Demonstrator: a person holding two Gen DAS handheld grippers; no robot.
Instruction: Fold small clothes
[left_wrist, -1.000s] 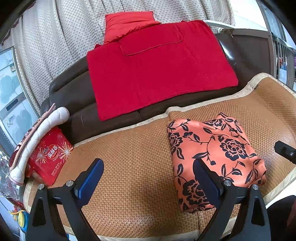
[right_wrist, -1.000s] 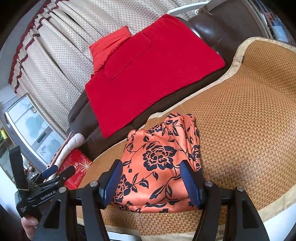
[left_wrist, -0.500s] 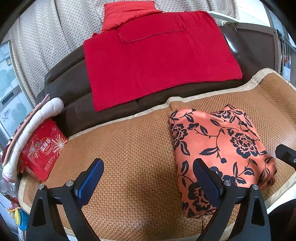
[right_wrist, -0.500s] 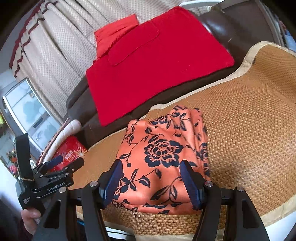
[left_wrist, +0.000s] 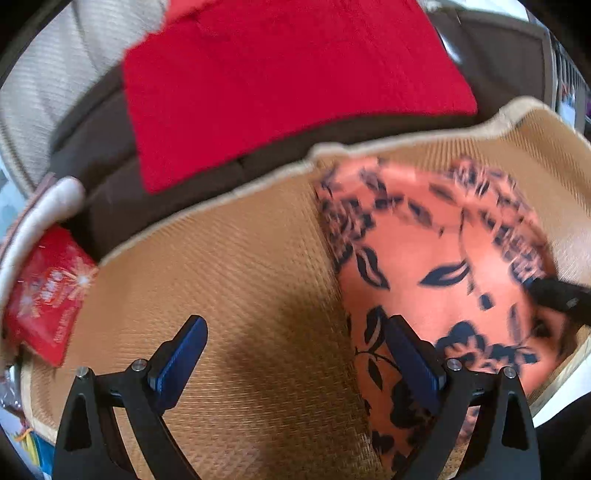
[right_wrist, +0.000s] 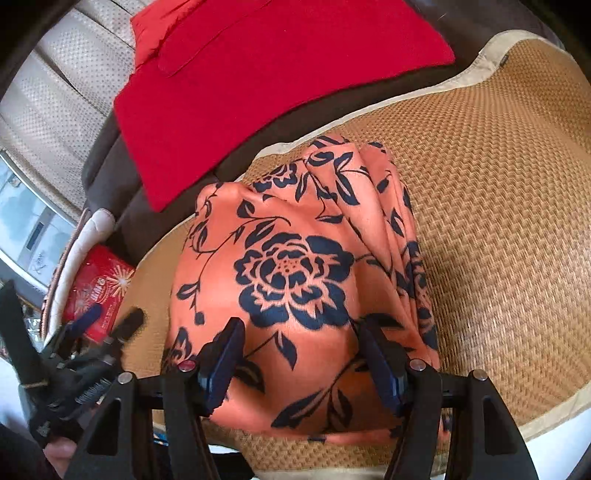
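Observation:
A folded orange garment with a dark floral print (right_wrist: 295, 280) lies on the woven rattan mat (right_wrist: 498, 221); in the blurred left wrist view the garment (left_wrist: 436, 266) is at the right. My right gripper (right_wrist: 299, 339) is open, low over the garment's near edge, one finger on each side of the big flower. My left gripper (left_wrist: 295, 339) is open over bare mat (left_wrist: 240, 295), its right finger at the garment's left edge. The left gripper also shows in the right wrist view (right_wrist: 110, 317), at the left. A tip of the right gripper (left_wrist: 554, 295) shows at the right in the left wrist view.
A red cloth (right_wrist: 266, 74) drapes the dark brown sofa back (right_wrist: 110, 166). A red packet (left_wrist: 44, 295) and a pale quilted roll (left_wrist: 40, 206) lie at the mat's left end. Curtains (right_wrist: 66, 92) hang behind. The mat's front edge (right_wrist: 554, 417) is close.
Both grippers have moved forward and down toward the mat and garment; the garment looms larger. The left wrist view is now motion-blurred. The jaws stay open.

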